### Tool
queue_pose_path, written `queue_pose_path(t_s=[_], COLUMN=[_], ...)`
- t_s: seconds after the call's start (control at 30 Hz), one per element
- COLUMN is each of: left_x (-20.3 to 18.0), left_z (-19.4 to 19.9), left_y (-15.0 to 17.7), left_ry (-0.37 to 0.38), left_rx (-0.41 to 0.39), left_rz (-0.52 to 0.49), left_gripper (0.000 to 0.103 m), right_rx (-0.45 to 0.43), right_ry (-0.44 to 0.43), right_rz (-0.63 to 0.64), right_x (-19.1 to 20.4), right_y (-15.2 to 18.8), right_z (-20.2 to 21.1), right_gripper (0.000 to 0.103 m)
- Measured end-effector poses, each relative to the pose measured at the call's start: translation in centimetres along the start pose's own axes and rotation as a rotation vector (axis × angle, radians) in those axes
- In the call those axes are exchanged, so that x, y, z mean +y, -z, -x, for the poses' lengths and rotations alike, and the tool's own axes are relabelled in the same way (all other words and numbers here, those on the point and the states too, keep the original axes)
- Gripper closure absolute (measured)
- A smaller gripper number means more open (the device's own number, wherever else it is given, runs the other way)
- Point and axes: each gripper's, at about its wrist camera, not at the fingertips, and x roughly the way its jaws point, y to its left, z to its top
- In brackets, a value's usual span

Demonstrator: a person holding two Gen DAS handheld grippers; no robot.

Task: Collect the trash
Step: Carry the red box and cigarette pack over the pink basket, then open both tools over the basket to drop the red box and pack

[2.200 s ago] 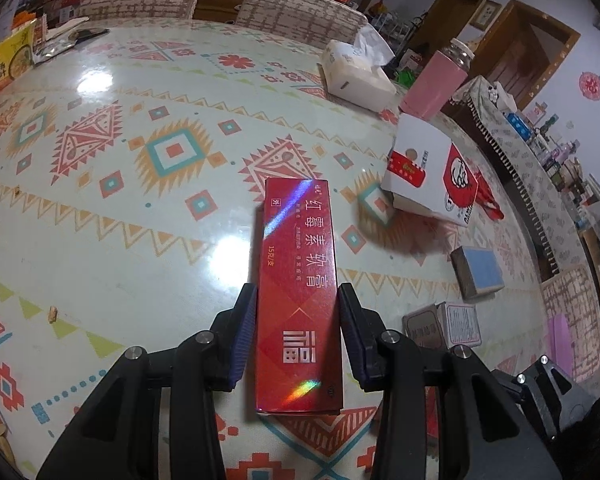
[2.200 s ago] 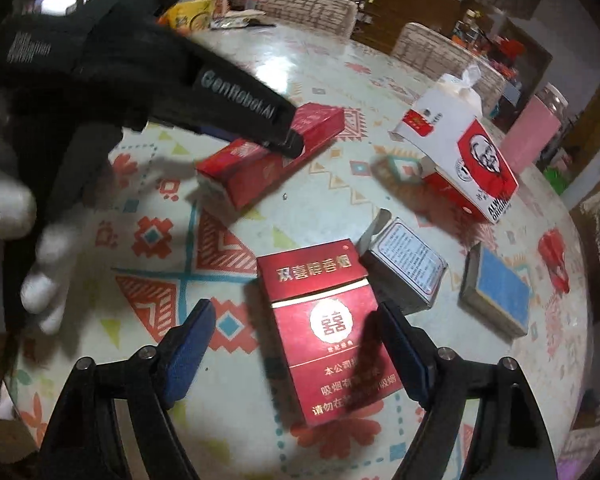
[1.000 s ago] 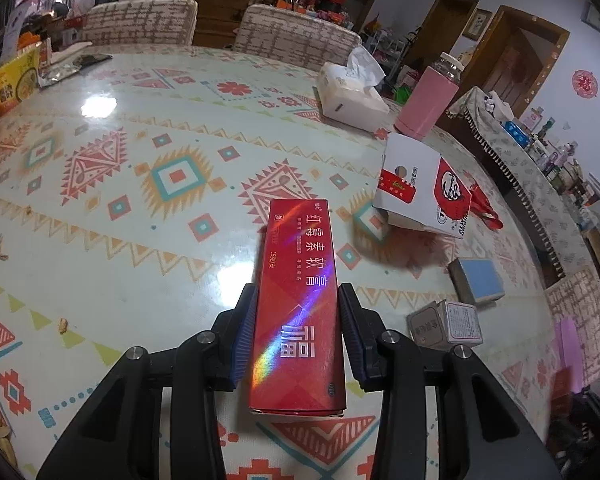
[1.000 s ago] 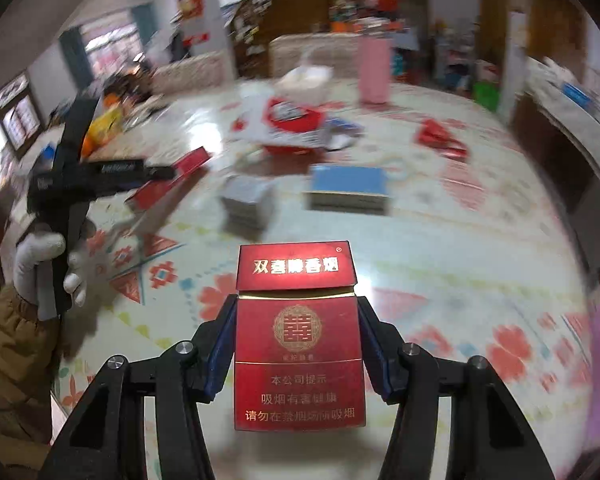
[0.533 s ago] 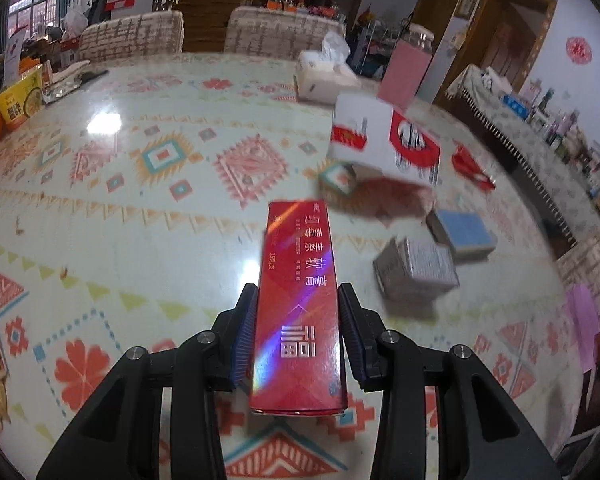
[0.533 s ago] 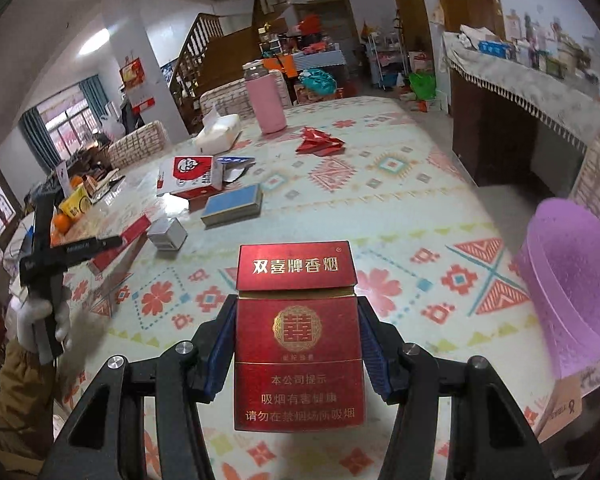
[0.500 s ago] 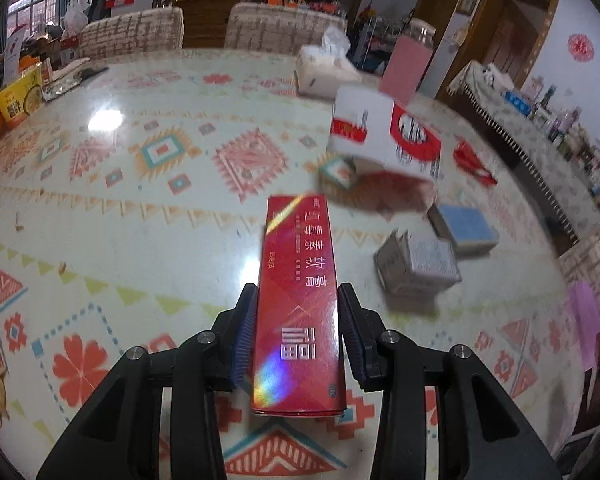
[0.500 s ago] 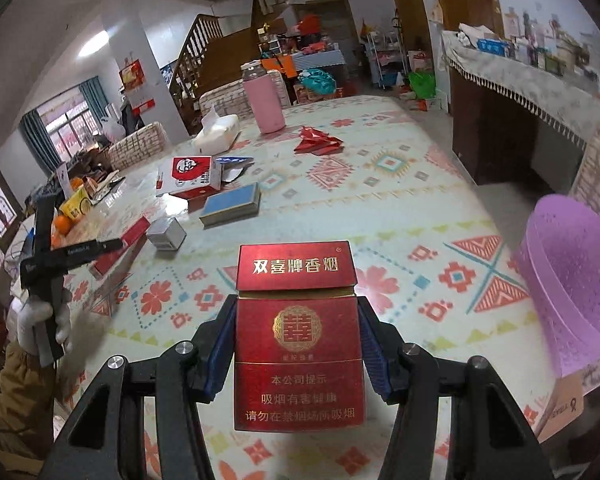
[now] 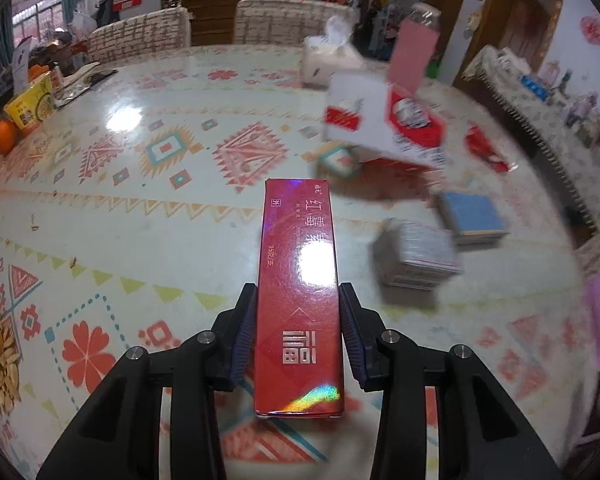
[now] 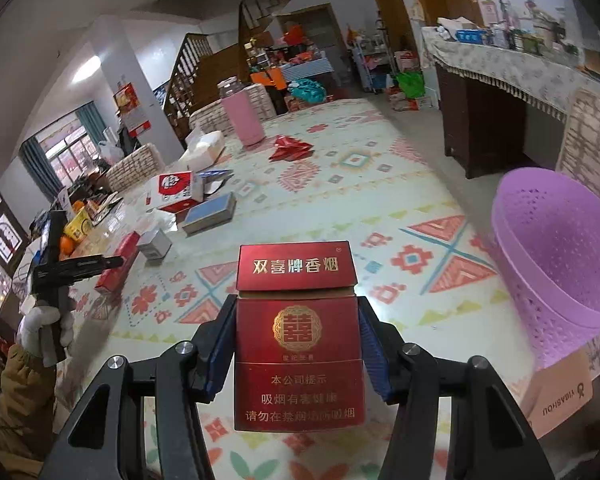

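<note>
My left gripper (image 9: 299, 330) is shut on a long red carton (image 9: 298, 280) and holds it above the patterned table (image 9: 140, 184). A red cigarette pack (image 10: 298, 344) with its lid ajar sits clamped in my right gripper (image 10: 298, 344), also lifted off the table. A purple perforated bin (image 10: 560, 264) stands just off the table edge at the right in the right wrist view. In that same view the left gripper (image 10: 118, 261) with the long red carton (image 10: 116, 266) shows at far left, held by a white-gloved hand (image 10: 40, 330).
On the table lie a white-and-red paper box (image 9: 380, 120), a blue-topped box (image 9: 470, 214), a small grey box (image 9: 416, 256), red wrapper scraps (image 9: 486, 148), a tissue box (image 9: 328, 60) and a pink bottle (image 9: 414, 54). Oranges (image 9: 2, 136) and snack packs sit at the far left.
The right gripper has swung right with the cigarette pack, bringing the purple bin closer into view. The left gripper has drifted with the red carton; the table's boxes have shifted in its view.
</note>
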Motion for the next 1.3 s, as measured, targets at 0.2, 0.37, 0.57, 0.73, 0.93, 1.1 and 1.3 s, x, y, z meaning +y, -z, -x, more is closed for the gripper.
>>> queue_pose_path(t_s=[0.2,0.37,0.57,0.73,0.93,1.1,1.3], left_x=[-3.1,-8.6,-18.7,-29.5,-40.5,-48.6,-54.2], left_z=[5.3,7.7,7.6,5.9,4.1,2.7,1.6], left_y=[0.1,0.2,0.2,0.7,1.7,3.6,4.7], left_ry=[0.152,0.262,0.376,0.479,0.589,0.637,0.634], left_rx=[-0.07,-0.088,-0.064,-0.014,0.055,0.1,0.102], left_rz=[-0.042,-0.139,-0.32,-0.482,-0.602,-0.681,-0.755], left_gripper=[0.064,0.064,0.064,0.064,0.064,0.064,0.06], right_rx=[-0.021,-0.046,-0.093,-0.123,-0.151,-0.16,-0.173], right_ry=[0.006,0.011,0.045,0.106,0.161,0.216,0.288], right_rz=[-0.047,-0.092,-0.141,-0.186,-0.265,-0.305,-0.337], right_x=[-2.7,-4.9,-7.7,-11.3,-16.4,-19.7,-23.0], right_y=[0.2,0.0,-0.1,-0.5,-1.4,-2.4,-3.6], right_z=[1.0,1.7,3.6,5.4,7.1,7.7,7.7], right_gripper=[0.042,0.042,0.042,0.042,0.042,0.042,0.041])
